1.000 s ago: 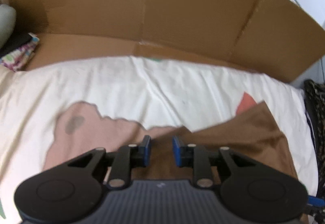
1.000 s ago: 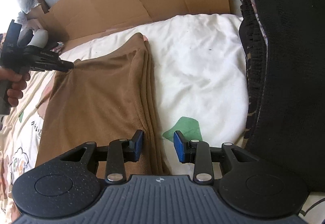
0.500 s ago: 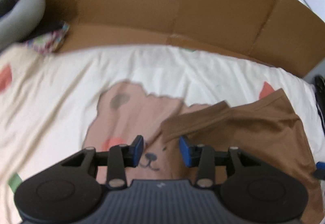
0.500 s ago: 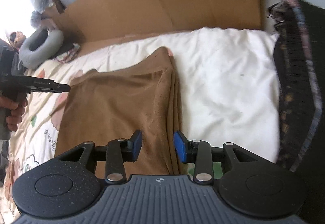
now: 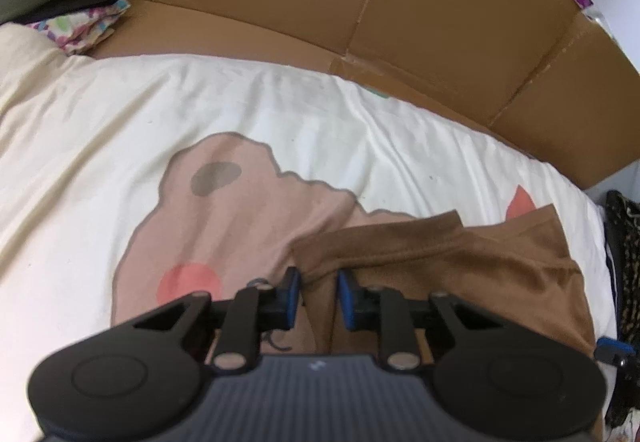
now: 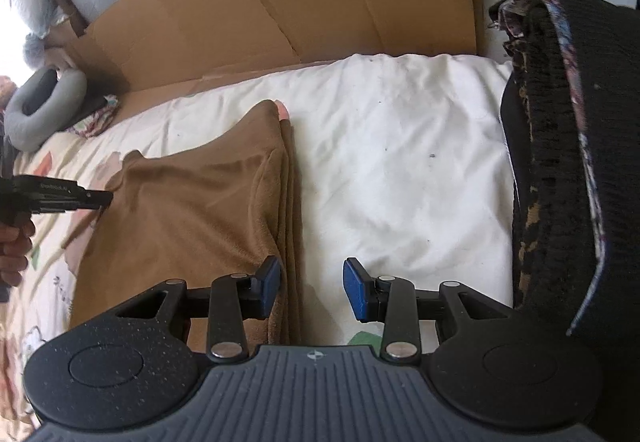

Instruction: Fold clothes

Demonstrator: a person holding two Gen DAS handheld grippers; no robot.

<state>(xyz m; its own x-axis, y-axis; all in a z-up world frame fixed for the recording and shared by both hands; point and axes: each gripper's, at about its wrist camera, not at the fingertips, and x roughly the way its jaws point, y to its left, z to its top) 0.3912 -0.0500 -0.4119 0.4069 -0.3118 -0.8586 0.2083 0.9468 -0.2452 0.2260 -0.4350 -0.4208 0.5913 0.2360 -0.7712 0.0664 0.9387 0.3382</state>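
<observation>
The folded brown fleece garment point(image 6: 192, 217) lies on the cream printed bedsheet point(image 6: 400, 169), near its cardboard-backed far edge, long axis running away from both grippers. The left gripper point(image 5: 318, 296), jaws just narrowing yet apart, straddles the garment's left corner fold. The right gripper point(image 6: 312, 288) stands spread over its right folded edge, which lies by the left pad; neither pinches.

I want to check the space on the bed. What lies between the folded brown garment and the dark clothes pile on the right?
Only bare white bedsheet lies between the brown garment and the dark clothes pile, as the right wrist view shows.
</observation>
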